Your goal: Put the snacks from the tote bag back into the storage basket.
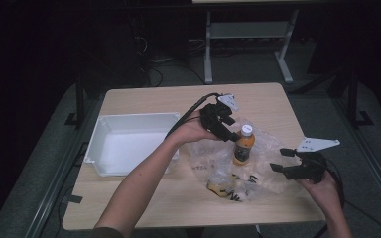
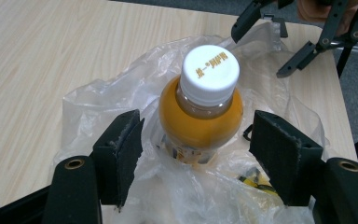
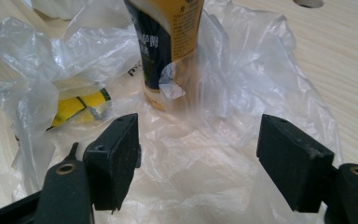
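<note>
1. I am holding my left gripper (image 1: pixel 226 130) just above and behind the orange drink bottle (image 1: pixel 243 147), with its jaws standing wide apart.
2. In the left gripper view, the bottle (image 2: pixel 200 116) is sitting between my two black pads (image 2: pixel 121 154), with a gap on each side, so the pads are not pressing on it.
3. The bottle is standing upright, its white cap (image 2: pixel 210 70) pointing up toward my left gripper.
4. The bottle is resting on the clear plastic bag (image 1: pixel 218 163), which is lying crumpled on the wooden table (image 1: pixel 144 203) under and in front of both grippers.
5. I am keeping my right gripper (image 1: pixel 283 163) to the bottle's right, near it but apart, jaws open and gripping nothing.
6. In the right gripper view, the bag (image 3: pixel 205 154) is spreading out between and beyond my open pads (image 3: pixel 114 158), and the lower part of the bottle (image 3: pixel 168 51) is standing farther ahead, near the middle.
7. A yellow packet (image 3: pixel 77 108) is lying inside the bag, ahead and to the left of my right gripper's jaws.
8. A white plastic tray (image 1: pixel 129 144) is sitting on the table well to the left of my left gripper, beyond my left forearm (image 1: pixel 139 183).
</note>
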